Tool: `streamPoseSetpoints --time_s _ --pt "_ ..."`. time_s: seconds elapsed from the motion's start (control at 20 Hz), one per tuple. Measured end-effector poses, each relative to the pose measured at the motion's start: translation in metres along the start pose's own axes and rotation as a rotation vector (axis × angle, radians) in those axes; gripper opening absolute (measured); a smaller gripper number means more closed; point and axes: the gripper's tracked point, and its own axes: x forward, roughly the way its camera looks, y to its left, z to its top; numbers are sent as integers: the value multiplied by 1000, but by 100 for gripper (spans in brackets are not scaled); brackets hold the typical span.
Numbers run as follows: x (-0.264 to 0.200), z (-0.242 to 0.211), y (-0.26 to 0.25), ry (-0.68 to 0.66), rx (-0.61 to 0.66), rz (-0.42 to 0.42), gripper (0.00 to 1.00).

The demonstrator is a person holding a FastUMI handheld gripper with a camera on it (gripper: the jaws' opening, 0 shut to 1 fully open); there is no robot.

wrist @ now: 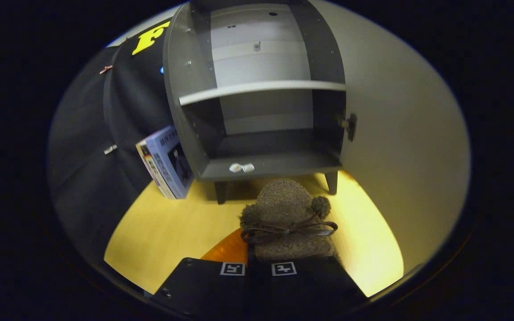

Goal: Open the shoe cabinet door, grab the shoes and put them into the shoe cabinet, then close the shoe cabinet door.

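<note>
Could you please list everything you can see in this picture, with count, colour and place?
Shoe cabinet: one, grey, standing on short legs beyond the fingers, interior open to view.
Shelf: one, pale grey, across the middle of the cabinet.
Cabinet door: one, pale grey, swung open at the cabinet's right side, hinge fitting on its edge.
Small white pieces: two, on the front lip of the cabinet's bottom board.
Shoe: one, fuzzy brown with pompoms and a dark bow, just ahead of the fingers, toe toward the cabinet.
Book: one, bluish cover, leaning against the cabinet's left side.
Floor: yellow wood.
Orange patch: one, left of the shoe, identity unclear.
Gripper: one, fingers close together at the shoe's heel; grip hidden.
</note>
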Motion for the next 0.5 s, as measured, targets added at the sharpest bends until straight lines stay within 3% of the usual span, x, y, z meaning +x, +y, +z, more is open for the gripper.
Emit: streamPoseSetpoints --time_s 0.3,0.5 --pt "-27 108 23 -57 -48 29 7" --pt "-20 178 37 -130 -60 54 7"
